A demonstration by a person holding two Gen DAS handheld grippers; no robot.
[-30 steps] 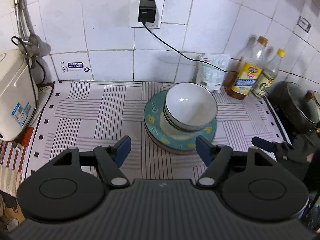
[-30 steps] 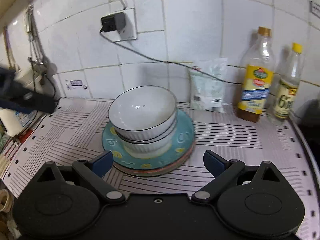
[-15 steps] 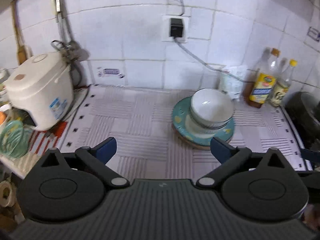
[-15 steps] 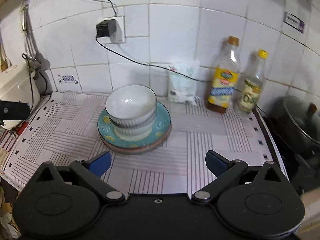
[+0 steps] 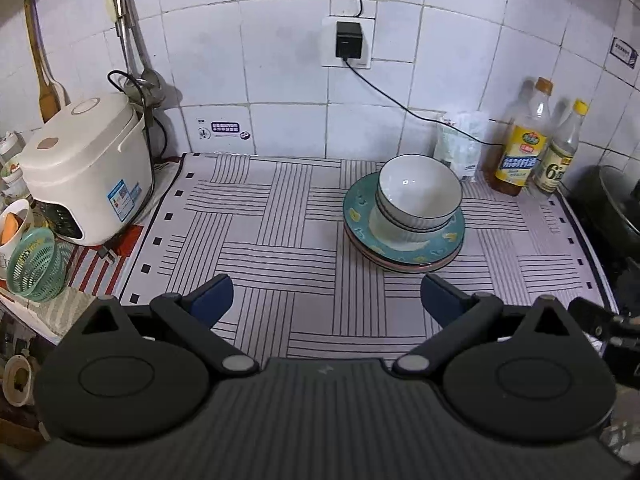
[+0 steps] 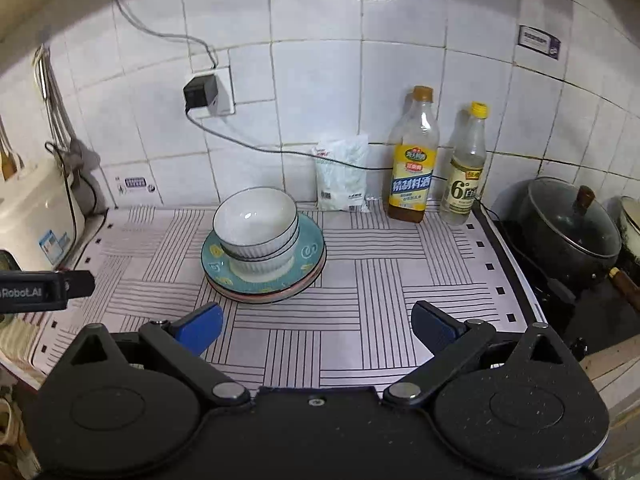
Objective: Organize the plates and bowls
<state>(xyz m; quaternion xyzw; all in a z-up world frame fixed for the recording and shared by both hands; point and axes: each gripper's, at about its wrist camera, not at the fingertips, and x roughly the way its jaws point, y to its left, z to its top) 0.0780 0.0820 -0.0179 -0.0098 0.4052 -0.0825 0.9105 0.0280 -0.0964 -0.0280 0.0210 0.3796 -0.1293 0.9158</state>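
The bowls [image 5: 418,196] sit nested on the stack of plates [image 5: 404,248], and that stack is the landmark here: it stands on the striped mat [image 5: 280,220], toward the mat's back right part. Just behind the stack, against the tiled wall, leans a white bag [image 6: 343,174], with two bottles [image 6: 414,164] to its right. Far to the stack's left stands the rice cooker [image 5: 84,168], and well to its right, past the mat's edge, a dark pot [image 6: 568,224].

The left gripper [image 5: 326,300] hangs in front of the stack and slightly to its left, fingers spread wide with nothing between them. The right gripper [image 6: 316,326] hangs in front of the stack too, a little to its right, also spread and empty. Neither touches the dishes.

Judging by the layout, the sorting looks essentially finished: plates together at the bottom, bowls together on top, nothing loose on the mat. The step in hand appears to be standing clear of the pile. If anything more is wanted, it would be a check that the top bowl sits level, approached gently so the pile is not nudged.
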